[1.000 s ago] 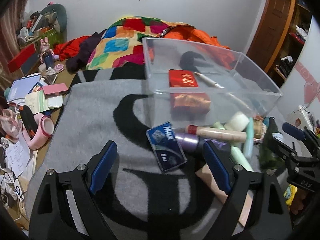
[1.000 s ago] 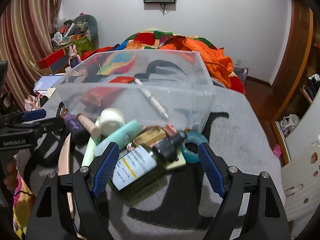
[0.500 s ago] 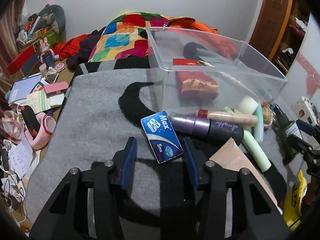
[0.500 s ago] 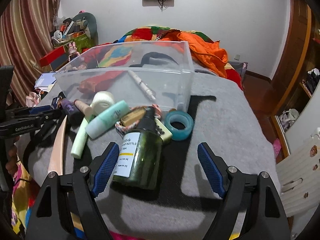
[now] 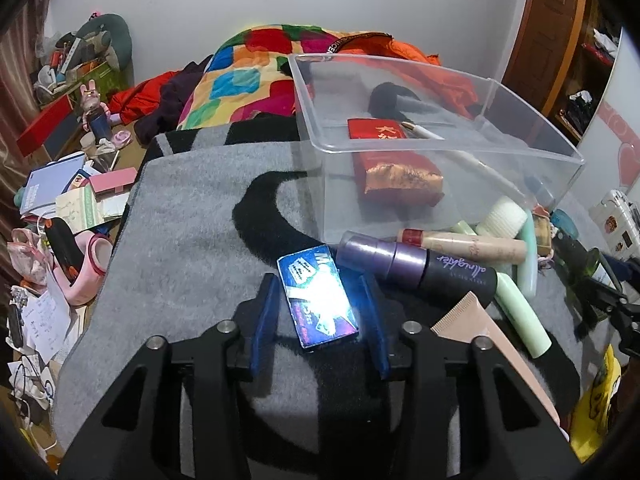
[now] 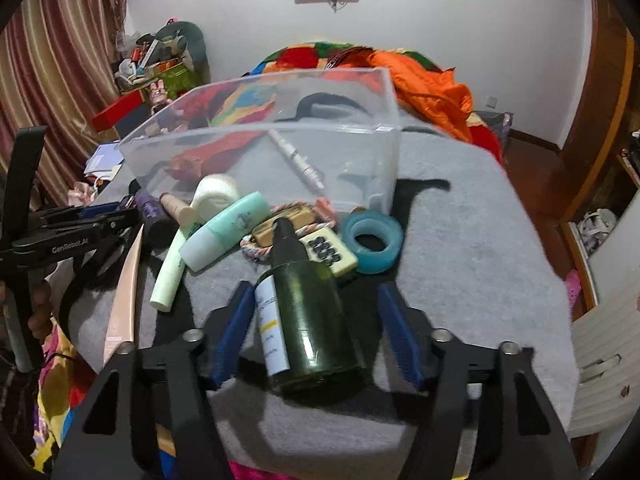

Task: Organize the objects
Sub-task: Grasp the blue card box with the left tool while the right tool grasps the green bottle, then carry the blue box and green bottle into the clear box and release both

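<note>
A clear plastic bin (image 5: 400, 146) (image 6: 256, 128) stands on a grey blanket and holds a red packet (image 5: 396, 168) and a white pen (image 5: 476, 164). My left gripper (image 5: 320, 312) is open around a blue Max box (image 5: 316, 296), its pads a little off each side. My right gripper (image 6: 316, 332) is open around a dark green bottle (image 6: 308, 320) lying on the blanket. A purple and black tube (image 5: 420, 268), beige tube (image 5: 460, 240), mint tubes (image 6: 224, 232), comb (image 5: 492, 336), teal tape ring (image 6: 374, 240) and a small calculator (image 6: 330, 252) lie by the bin.
The grey blanket (image 5: 180, 248) with black pattern covers the bed. Colourful bedding and an orange jacket (image 6: 428, 84) lie behind the bin. Papers, boxes and pink items (image 5: 76, 208) clutter the left side. A wooden door (image 5: 556, 20) and shelves are at the right.
My left gripper has narrowed and moved forward so the blue box sits between its fingers. My right gripper has advanced and narrowed somewhat around the green bottle.
</note>
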